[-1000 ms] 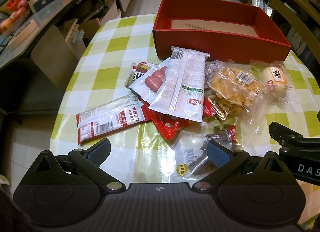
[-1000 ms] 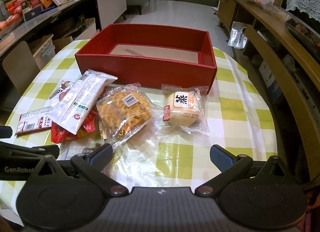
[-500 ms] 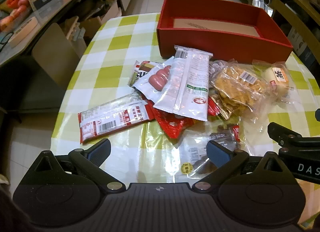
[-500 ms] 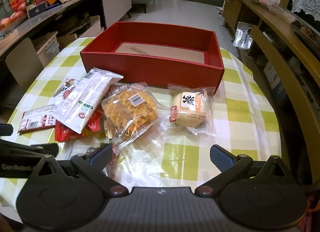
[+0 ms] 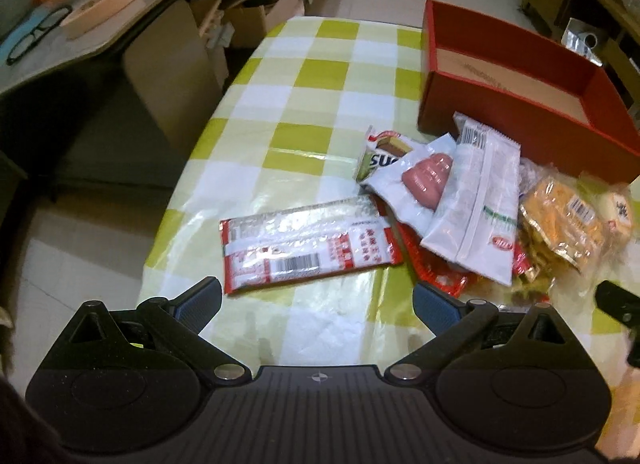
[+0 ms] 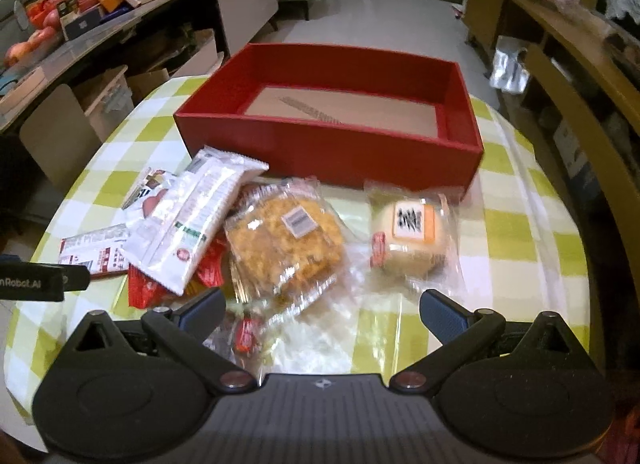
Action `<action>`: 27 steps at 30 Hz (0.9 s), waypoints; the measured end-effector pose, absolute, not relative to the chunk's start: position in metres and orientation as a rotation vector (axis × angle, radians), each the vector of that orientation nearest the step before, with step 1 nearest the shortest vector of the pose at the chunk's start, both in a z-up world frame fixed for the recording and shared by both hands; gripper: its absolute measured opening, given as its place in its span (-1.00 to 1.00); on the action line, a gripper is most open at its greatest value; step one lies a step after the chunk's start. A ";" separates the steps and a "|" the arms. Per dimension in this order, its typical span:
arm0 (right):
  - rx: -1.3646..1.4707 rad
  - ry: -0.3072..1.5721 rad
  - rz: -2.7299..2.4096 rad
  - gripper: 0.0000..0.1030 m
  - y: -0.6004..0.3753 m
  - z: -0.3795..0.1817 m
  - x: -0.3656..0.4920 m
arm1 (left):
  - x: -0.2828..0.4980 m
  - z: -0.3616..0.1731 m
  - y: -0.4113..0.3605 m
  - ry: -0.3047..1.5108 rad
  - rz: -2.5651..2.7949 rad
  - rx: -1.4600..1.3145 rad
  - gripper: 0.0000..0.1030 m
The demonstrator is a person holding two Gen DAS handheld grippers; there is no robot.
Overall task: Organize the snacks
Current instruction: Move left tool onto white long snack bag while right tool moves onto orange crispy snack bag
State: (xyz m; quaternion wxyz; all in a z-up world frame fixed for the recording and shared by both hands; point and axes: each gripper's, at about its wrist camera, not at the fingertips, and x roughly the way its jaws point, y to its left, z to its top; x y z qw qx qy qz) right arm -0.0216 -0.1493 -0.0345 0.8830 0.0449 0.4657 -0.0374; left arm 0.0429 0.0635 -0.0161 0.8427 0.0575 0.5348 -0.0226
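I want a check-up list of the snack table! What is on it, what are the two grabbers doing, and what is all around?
Surface: checked tablecloth, yellow-green and white, glossy.
Job's things: red box empty; white wrapper, crispy snack pack, round bun and red-and-white pack lie outside, partly overlapping.
Clutter: small clear wrapper near the right gripper.
Grippers: left gripper and right gripper open, holding nothing.
Cables: nothing seen.
Surroundings: side counter with boxes and fruit; cardboard boxes on the floor.

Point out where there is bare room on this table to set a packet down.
Bare checked cloth lies left of the red box and beyond the long red-and-white packet. The box floor is bare too. Between the box front and both grippers the snack pile crowds it.
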 end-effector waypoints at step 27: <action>0.242 0.972 -0.154 1.00 -0.209 -0.029 0.019 | 0.102 -0.052 -0.048 1.139 -0.166 0.274 0.68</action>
